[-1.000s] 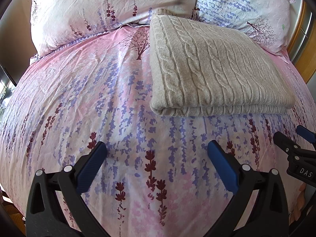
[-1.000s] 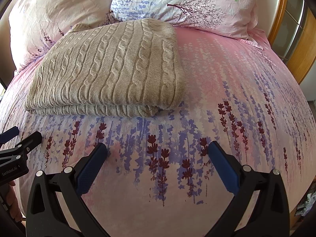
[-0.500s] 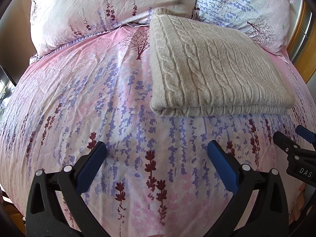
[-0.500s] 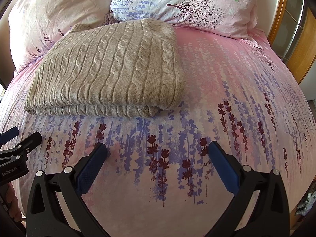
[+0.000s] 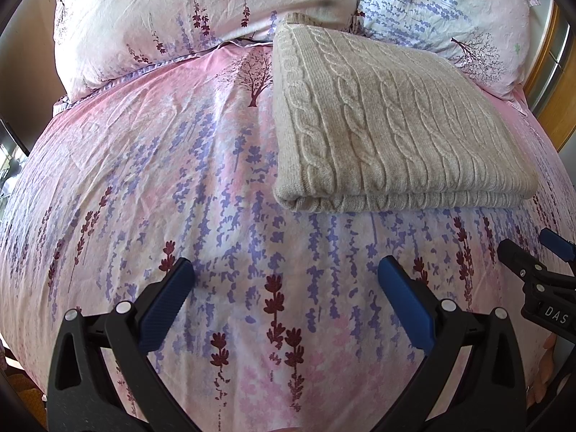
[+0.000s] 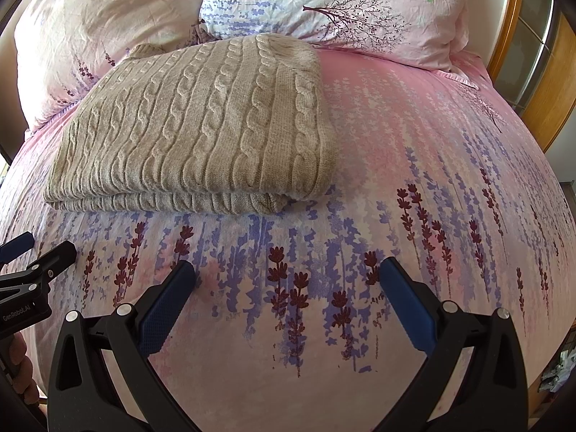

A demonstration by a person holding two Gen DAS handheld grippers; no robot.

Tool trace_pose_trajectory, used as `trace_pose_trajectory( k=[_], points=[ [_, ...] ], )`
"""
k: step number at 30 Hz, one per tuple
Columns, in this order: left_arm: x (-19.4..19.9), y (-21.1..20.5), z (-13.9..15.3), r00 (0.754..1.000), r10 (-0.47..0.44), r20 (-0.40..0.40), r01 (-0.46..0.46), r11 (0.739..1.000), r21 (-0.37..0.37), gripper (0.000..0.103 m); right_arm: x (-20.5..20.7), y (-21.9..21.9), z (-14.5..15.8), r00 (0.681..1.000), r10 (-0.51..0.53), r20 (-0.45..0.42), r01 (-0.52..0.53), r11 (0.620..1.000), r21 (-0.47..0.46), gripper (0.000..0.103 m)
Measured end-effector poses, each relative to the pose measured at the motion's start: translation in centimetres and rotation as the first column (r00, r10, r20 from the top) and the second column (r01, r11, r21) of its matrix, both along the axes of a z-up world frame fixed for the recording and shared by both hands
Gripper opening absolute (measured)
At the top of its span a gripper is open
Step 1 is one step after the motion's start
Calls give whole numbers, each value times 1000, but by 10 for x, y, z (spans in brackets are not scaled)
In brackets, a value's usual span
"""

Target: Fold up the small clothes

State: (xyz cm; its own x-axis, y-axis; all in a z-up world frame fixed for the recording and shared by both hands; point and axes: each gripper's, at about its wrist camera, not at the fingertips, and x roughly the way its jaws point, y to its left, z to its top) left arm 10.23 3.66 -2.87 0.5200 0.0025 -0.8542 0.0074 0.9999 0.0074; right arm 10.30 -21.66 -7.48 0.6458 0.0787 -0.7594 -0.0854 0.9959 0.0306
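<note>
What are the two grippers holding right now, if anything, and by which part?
Nothing. The left gripper and right gripper are both open above the bedspread, short of the folded sweater.

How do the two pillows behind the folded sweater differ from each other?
The left pillow is mostly white-pink with sparse dark purple sprigs; the right pillow carries dense blue-lavender streaks and a bare tree print. The folded sweater has its far edge against the gap between them, its far right side running along the right pillow. Both are wrinkled, lie at the head of the bed and match the duvet.
</note>
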Motion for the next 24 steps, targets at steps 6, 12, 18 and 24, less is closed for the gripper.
trace_pose_trajectory(
  k=[6,12,18,24],
  points=[
    [1,0,-1,1000,-2,-8,2,1000,-1,101,1,0,0,1000,0,0,0,1000,0,102],
    [5,1,-1,1000,-4,-26,4,1000,-1,101,0,0,0,1000,0,-1,0,1000,0,102],
    [5,1,-1,1000,-5,-27,5,1000,-2,101,1,0,0,1000,0,0,0,1000,0,102],
    [5,1,-1,1000,-5,-28,5,1000,-2,101,1,0,0,1000,0,0,0,1000,0,102]
  ],
)
